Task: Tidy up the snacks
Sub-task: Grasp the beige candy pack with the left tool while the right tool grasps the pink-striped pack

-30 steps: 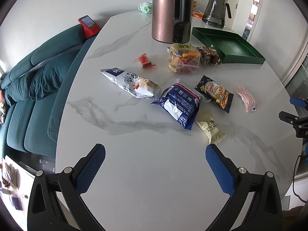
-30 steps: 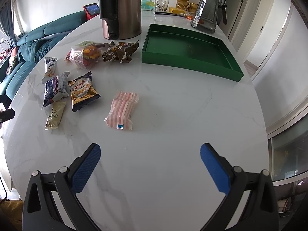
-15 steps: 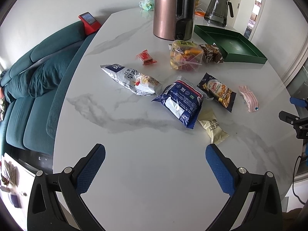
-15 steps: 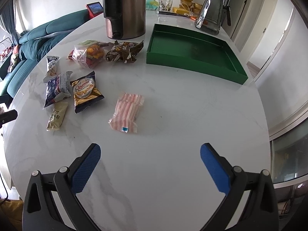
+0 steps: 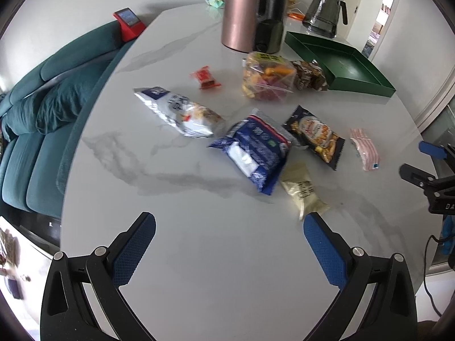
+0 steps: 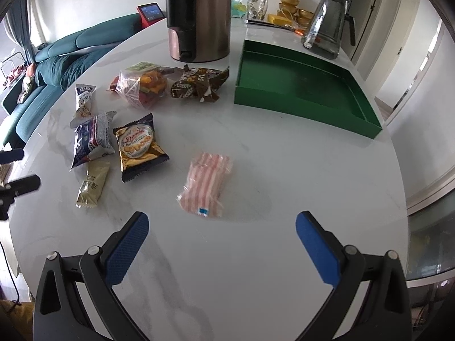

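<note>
Change: over the last second both views have drawn nearer the snacks; the pink-and-white striped plastic packet [image 6: 206, 186] now lies just ahead of the right gripper [image 6: 219, 226], and the pale beige foil sachet [image 5: 303, 191] almost touches the right fingertip of the left gripper [image 5: 229, 228].
Meaning: this reads as the approach to a first pick; nothing is yet in the shallow green rectangular tray [image 6: 301, 112], which looks to be the goal.
Left jaws: wide apart, empty, above bare white marble table [image 5: 227, 270].
Right jaws: wide apart, empty, over the near edge.
Snacks: all lie loose on the table's middle, none sorted. A blue-and-white crinkled bag [image 5: 253, 149] touches the sachet; a black-and-gold cookie bag [image 6: 139, 146] lies just beside it; a white-and-blue long bag [image 5: 179, 112] is toward the sofa-side edge; a small red wrapped sweet [image 5: 205, 77], a clear bag of orange and purple sweets [image 6: 143, 86] and a brown crumpled wrapper [image 6: 199, 85] lie farther back.
Tray: at the far right corner, empty.
Surroundings: a copper-and-black tall appliance [image 6: 199, 14] and a smoked glass jug [image 6: 327, 24] stand at the far edge.
In the way: nothing lies between striped packet and tray; the brown wrapper lies near the tray's left wall.
</note>
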A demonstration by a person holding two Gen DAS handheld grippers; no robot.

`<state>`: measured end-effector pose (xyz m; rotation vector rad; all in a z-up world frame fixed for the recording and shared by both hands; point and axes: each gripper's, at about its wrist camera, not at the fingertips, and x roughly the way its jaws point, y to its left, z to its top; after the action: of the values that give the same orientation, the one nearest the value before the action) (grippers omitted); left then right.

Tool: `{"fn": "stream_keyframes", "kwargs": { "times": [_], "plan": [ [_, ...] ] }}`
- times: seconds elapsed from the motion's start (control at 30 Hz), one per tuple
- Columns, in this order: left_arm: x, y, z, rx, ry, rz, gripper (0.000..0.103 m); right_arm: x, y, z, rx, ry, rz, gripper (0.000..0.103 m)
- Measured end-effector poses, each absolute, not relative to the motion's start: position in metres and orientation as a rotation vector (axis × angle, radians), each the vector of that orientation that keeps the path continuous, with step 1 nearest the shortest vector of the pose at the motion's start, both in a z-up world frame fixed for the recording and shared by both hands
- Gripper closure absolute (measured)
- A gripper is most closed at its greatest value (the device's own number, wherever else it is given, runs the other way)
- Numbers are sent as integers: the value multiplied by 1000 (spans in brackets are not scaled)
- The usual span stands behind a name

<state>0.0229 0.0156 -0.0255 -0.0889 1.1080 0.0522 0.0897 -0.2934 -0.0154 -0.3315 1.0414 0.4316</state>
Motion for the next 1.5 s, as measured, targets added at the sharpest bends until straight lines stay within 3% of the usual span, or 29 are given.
{"fn": "stream_keyframes", "kwargs": {
  "times": [1.13, 1.2, 1.37, 1.47, 1.5],
  "plan": [
    [76, -39, -90, -203, 1284, 279, 4, 129, -255, -66, -391, 1111, 534, 0],
    [81, -40, -90, -204, 1296, 279, 8, 132, -257, -70, -373, 1134, 535, 12],
    [92, -52, -84, -193, 1316, 256, 30, 131, -257, -72, -363, 1134, 546, 35],
    [96, -62, -81, -182, 1315, 241, 45, 128, -256, -71, -376, 1131, 560, 56],
    [97, -63, -79, -182, 1315, 239, 47, 127, -256, -71, -378, 1131, 566, 57]
  ]
}}
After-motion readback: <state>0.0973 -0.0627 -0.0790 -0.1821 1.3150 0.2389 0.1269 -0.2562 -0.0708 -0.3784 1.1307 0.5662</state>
